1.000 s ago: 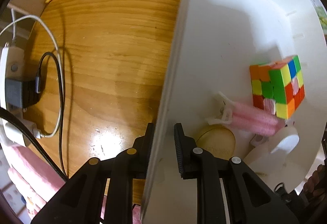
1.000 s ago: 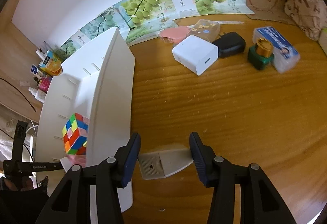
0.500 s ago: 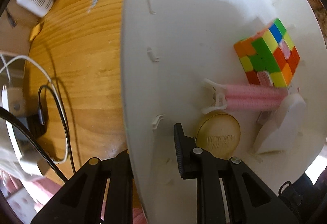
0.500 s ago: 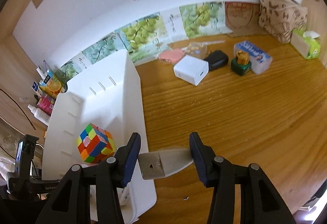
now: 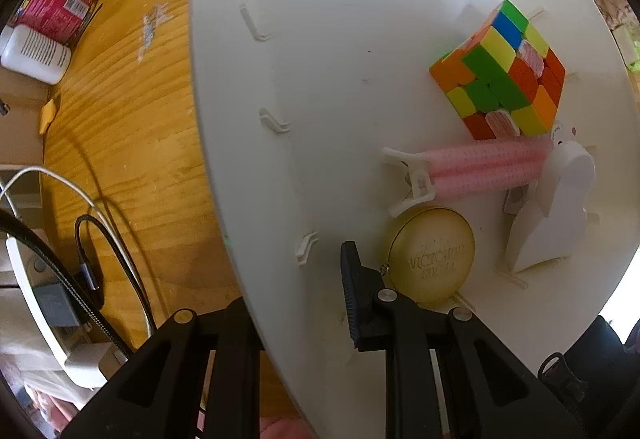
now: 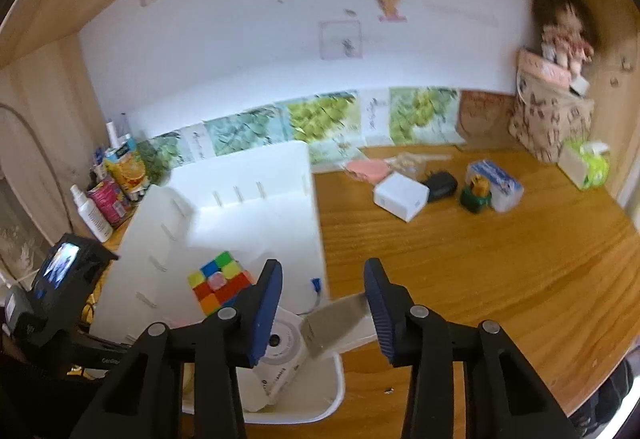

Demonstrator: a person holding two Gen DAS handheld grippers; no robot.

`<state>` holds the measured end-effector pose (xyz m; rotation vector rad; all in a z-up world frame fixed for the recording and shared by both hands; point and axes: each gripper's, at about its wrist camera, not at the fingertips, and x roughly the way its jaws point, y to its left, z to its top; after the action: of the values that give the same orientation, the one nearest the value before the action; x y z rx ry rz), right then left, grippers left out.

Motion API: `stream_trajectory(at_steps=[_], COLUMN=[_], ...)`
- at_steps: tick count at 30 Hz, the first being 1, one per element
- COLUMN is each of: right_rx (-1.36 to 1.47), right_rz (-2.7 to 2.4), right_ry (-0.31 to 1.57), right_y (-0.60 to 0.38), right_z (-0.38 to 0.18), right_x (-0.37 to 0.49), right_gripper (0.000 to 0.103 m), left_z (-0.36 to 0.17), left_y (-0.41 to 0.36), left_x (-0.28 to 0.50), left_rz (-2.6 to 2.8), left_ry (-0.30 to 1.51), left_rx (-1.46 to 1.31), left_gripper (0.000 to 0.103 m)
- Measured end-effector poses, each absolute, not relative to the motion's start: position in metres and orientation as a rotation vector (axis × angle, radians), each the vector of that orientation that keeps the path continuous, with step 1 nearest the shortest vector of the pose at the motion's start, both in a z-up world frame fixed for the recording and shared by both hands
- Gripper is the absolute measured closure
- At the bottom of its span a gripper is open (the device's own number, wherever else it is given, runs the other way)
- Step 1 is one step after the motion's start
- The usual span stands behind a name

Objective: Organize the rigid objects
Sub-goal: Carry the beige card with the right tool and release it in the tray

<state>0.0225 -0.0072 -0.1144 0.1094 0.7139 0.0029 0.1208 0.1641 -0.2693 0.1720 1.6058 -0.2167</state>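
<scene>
over the near corner of the white bin (image 6: pixel 256 207), the right gripper (image 6: pixel 322 309) has swung in from the tabletop (image 6: pixel 480 271) and spread wide since half a second ago, and the white adapter (image 6: pixel 340 319) hangs loose between the jaws, seemingly dropping toward the other white plug (image 5: pixel 556 207) at 5 o'clock in the bin. one more item looks nearly stowed. the left gripper (image 5: pixel 296 303) stays clamped across the bin's wall at 7 o'clock, steadying it. inside lie the cube (image 5: pixel 500 73), pink clip (image 5: pixel 476 169) and gold tin (image 5: pixel 432 255).
</scene>
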Motion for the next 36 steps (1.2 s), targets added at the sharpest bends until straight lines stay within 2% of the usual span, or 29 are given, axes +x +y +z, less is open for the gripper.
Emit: stream_trajectory(at_steps=[4, 12, 22, 28, 30, 36], right_rx=[0.050, -0.092, -0.109, -0.114, -0.113, -0.103], right_rz=[0.074, 0.223, 0.249, 0.283, 0.294, 0.321], right_ry=[0.702, 0.750, 0.750, 0.743, 0.736, 0.710], right_y=[0.014, 0.057, 0.060, 0.058, 0.057, 0.045], right_z=[-0.114, -0.124, -0.124, -0.122, -0.121, -0.118], right_x=[0.018, 0.015, 0.014, 0.016, 0.016, 0.019], right_gripper=[0.067, 0.067, 0.066, 0.059, 0.051, 0.040], left_z=[-0.268, -0.264, -0.262, -0.265, -0.265, -0.267], left_y=[0.161, 0.162, 0.171, 0.175, 0.175, 0.181], left_x=[0.117, 0.109, 0.110, 0.112, 0.113, 0.118], left_rz=[-0.234, -0.250, -0.234, -0.207, -0.193, -0.142], left_ry=[1.602, 1.595, 1.600, 1.607, 1.610, 1.621], left_rx=[0.189, 0.187, 0.165, 0.146, 0.137, 0.080], left_gripper=[0.081, 0.082, 0.082, 0.083, 0.083, 0.083])
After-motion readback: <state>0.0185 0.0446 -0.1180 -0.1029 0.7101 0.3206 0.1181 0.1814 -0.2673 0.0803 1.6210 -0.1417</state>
